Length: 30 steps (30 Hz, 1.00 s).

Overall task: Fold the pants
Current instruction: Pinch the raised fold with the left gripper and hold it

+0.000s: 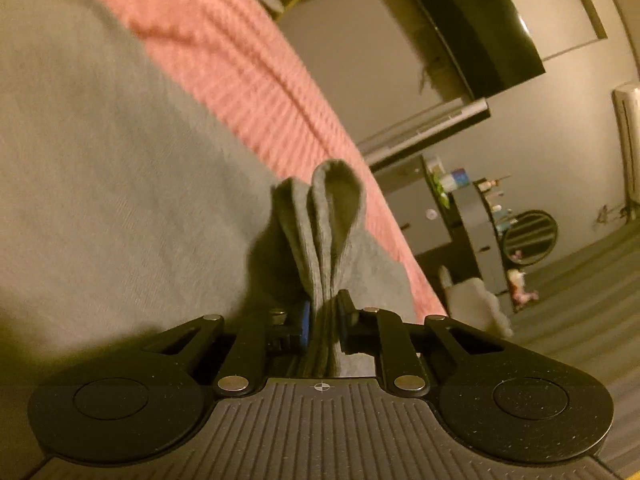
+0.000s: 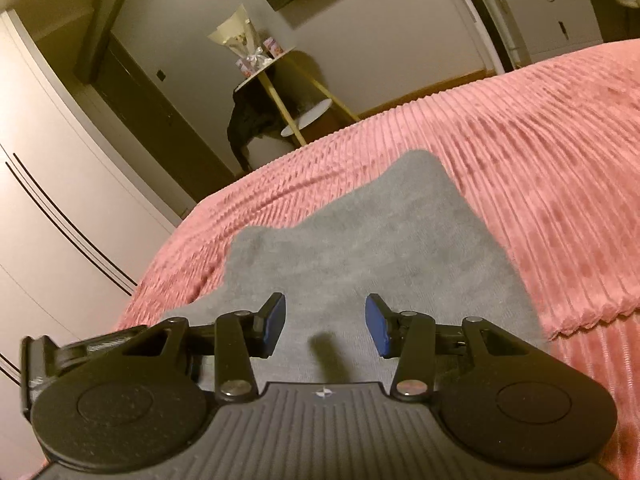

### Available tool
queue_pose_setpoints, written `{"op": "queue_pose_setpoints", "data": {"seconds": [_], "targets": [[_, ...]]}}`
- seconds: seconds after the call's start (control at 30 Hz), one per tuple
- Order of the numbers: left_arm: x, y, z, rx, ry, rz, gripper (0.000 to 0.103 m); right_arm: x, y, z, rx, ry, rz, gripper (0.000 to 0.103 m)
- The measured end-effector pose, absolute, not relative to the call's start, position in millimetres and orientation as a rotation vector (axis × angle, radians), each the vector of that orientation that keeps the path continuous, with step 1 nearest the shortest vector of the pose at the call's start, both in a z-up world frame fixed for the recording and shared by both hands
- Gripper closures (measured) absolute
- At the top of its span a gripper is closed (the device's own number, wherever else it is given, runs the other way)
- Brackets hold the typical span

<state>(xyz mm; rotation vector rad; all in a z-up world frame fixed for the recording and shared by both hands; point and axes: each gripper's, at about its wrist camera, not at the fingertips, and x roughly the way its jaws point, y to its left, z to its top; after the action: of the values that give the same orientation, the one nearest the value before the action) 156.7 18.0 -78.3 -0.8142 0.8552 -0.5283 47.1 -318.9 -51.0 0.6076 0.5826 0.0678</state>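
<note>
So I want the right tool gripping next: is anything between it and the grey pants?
Nothing visible. The right tool hangs open directly over the grey pants on the pink bedspread, with only bare fabric between its pads.

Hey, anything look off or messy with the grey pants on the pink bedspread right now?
Nothing stands out. The grey pants lie on the pink bedspread; the bunched fold sticking up is simply cloth pinched in the left gripper. The right gripper is open above them.
</note>
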Motion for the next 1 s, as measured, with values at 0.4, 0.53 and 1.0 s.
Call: {"op": "queue_pose_setpoints", "data": {"seconds": [0.4,0.53,1.0], "targets": [[146.5,72.6,-55.1,-0.563,0.786,-0.253,0.063,63.5,-305.6,-57.4,0.540,0.672,0.076,0.059],[159.7,75.6,-69.7,-0.650,0.788,-0.286,0.056,63.8,-304.8,-58.5,0.532,0.676,0.075,0.059],[168.5,89.6,-73.5,-0.792,0.595,-0.319,0.100,64.6,-296.7,-58.5,0.481,0.679,0.073,0.059]]}}
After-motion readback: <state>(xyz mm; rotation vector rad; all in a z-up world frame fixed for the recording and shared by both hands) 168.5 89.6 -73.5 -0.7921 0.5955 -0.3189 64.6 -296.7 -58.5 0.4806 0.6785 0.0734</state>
